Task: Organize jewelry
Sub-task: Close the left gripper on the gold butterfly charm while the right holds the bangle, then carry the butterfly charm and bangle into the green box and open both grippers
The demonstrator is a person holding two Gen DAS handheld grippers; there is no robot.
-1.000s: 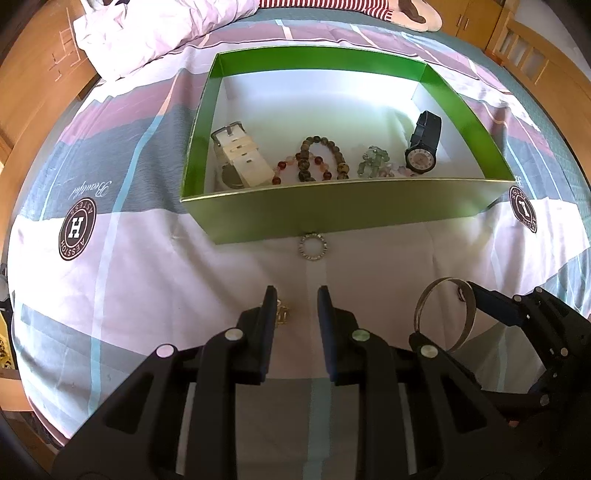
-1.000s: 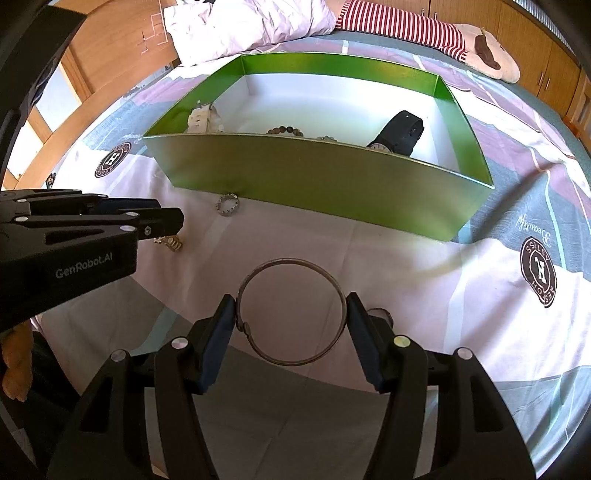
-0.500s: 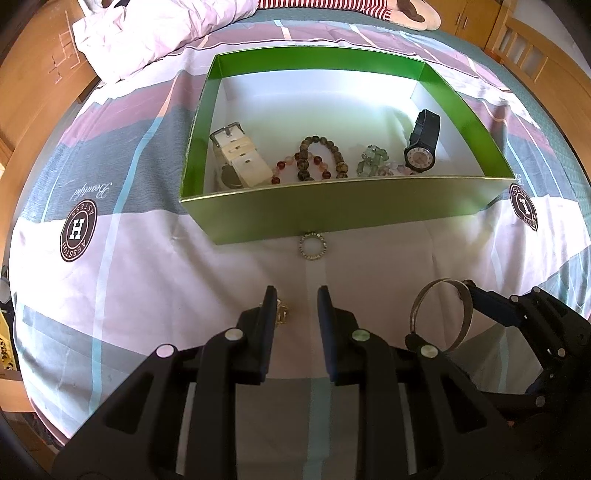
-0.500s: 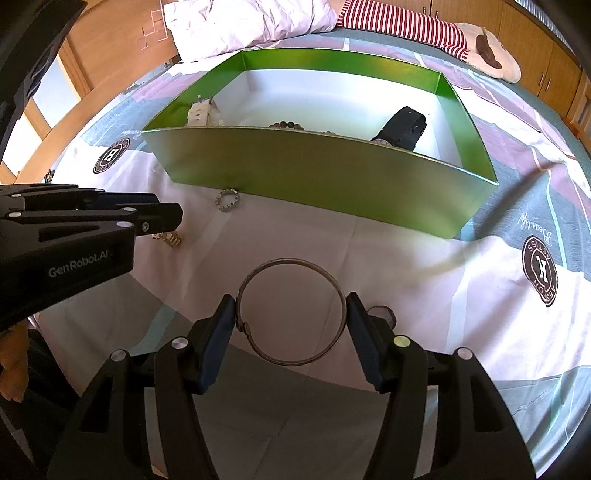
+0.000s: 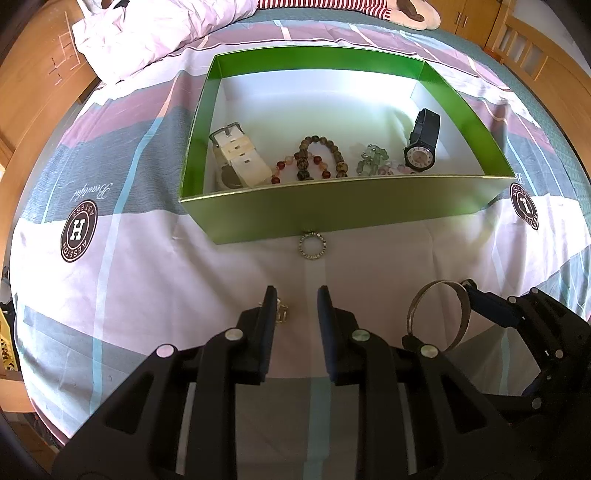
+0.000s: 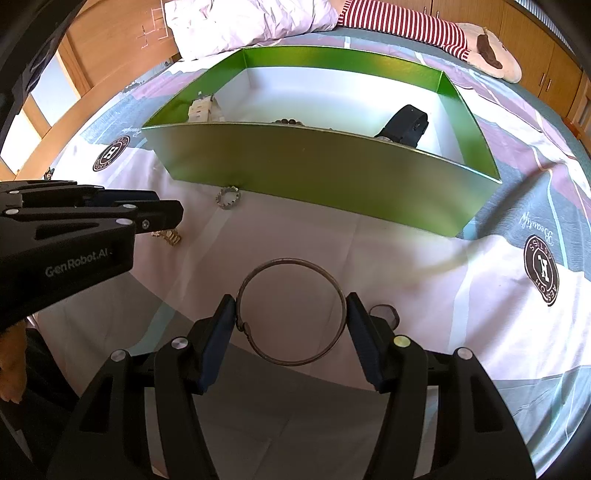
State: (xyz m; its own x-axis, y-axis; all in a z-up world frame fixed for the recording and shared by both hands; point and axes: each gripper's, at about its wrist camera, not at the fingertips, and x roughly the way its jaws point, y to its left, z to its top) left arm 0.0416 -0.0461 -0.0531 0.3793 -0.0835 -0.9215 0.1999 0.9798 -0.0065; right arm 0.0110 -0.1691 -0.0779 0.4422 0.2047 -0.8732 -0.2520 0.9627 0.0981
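Observation:
A green box lies on the bed. It holds a white watch, a bead bracelet, a pale green bead piece and a black watch. My right gripper is shut on a thin metal bangle, held just above the sheet. My left gripper is open and empty, with a small gold piece by its left finger. A sparkly ring lies against the box's front wall. A dark ring lies beside my right finger.
The bed sheet is pink, grey and white with round logos. A white quilt and a striped pillow lie behind the box. Wooden furniture borders the bed on both sides.
My right gripper with the bangle has lifted and shifted slightly toward the box. The left gripper has barely moved.

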